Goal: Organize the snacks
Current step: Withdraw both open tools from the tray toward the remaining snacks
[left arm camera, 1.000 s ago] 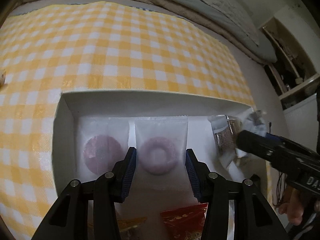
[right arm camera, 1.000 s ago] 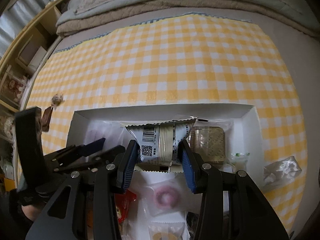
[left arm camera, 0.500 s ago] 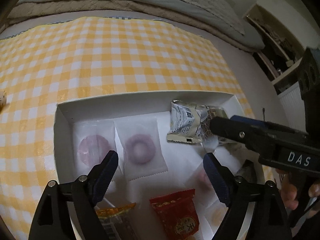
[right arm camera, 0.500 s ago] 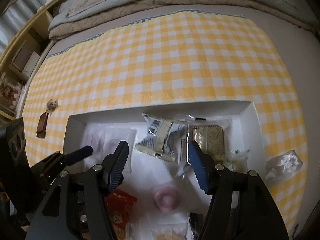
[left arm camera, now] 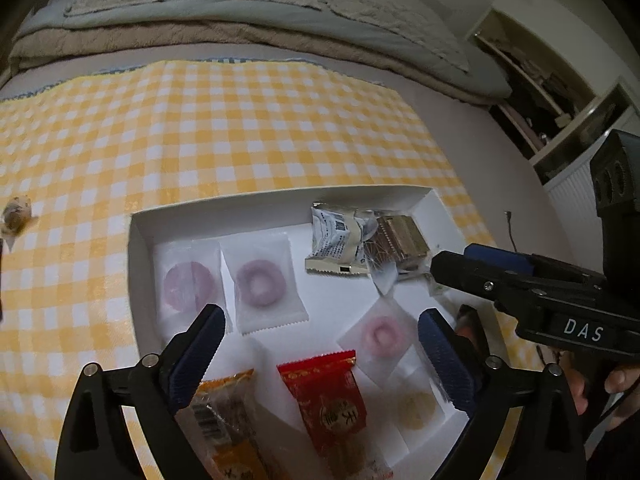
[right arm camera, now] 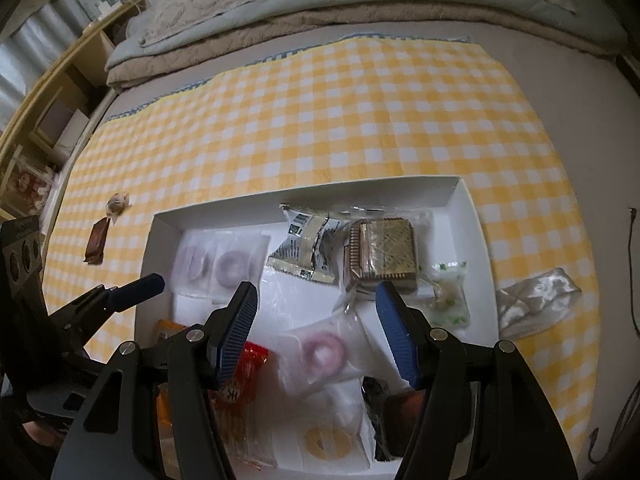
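A white box (left arm camera: pixel 138 264) (right arm camera: pixel 470 204) on the yellow checked cloth holds wrapped snacks. Two purple ring snacks (left arm camera: pixel 260 284) (right arm camera: pixel 230 266) lie at its left. A silver barcode packet (left arm camera: pixel 334 238) (right arm camera: pixel 306 250) and a brown biscuit pack (left arm camera: pixel 402 236) (right arm camera: pixel 382 254) lie at the back. A pink ring packet (left arm camera: pixel 380 334) (right arm camera: pixel 322 354), a red packet (left arm camera: pixel 326 392) and an orange packet (left arm camera: pixel 224 408) lie nearer. My left gripper (left arm camera: pixel 320 356) is open and empty above the box. My right gripper (right arm camera: pixel 318 334) is open and empty above the pink ring.
A brown wrapped candy (right arm camera: pixel 96 240) and a small twisted candy (right arm camera: pixel 117 205) (left arm camera: pixel 16 216) lie on the cloth left of the box. A silvery wrapper (right arm camera: pixel 536 300) lies right of it. Folded bedding (right arm camera: pixel 360 12) runs along the back. Shelves (left arm camera: pixel 560 112) stand at the right.
My left gripper let go of the purple ring packet and opened. My right gripper released the silver barcode packet into the box. Both pulled back and up.
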Demonstrator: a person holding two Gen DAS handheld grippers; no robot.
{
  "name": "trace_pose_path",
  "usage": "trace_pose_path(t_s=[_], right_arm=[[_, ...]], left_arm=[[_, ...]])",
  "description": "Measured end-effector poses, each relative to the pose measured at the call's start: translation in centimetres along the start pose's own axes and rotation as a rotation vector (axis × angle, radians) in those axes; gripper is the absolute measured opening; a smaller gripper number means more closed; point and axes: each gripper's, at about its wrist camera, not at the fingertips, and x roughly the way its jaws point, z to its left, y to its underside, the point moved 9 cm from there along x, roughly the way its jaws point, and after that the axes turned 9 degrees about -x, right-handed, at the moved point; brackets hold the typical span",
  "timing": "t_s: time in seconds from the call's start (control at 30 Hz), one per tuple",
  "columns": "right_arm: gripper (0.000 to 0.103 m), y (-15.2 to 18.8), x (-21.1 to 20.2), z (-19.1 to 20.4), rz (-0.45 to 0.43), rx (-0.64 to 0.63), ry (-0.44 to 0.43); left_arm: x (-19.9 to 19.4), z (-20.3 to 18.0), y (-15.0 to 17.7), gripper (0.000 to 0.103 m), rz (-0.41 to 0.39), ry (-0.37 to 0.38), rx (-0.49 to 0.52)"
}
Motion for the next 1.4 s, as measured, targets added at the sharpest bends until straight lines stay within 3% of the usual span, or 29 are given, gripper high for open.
trace_pose_path(t_s=[0.33, 0.5, 0.6, 0.93, 1.4], right_arm=[[0.067, 0.9, -3.2, 0.4, -0.067, -0.015, 0.018], [0.083, 1.7, -4.2, 0.7, -0.097, -0.046, 0.06], [0.103, 1.9, -5.1, 0.8, -0.128, -0.048, 0.075], [0.103, 1.6, -6.4, 3.8, -0.193, -0.11, 0.103], [0.103, -3.2, -2.9, 13.4, -0.232, -0.192, 0.025]], left_arm=[[-4.3, 0.5, 1.4, 0.103, -0.035, -0.034, 0.044], [-6.5, 1.2, 2.1, 0.103, -0.054, -0.052, 0.051], [-8.1, 1.6, 2.2, 0.103, -0.068, -0.051, 0.051], [-13.1, 5.9, 1.9, 0.103, -0.147, -0.107, 0.042], [-20.0, 17.7, 1.4, 0.103, -0.228, -0.239, -0.119]])
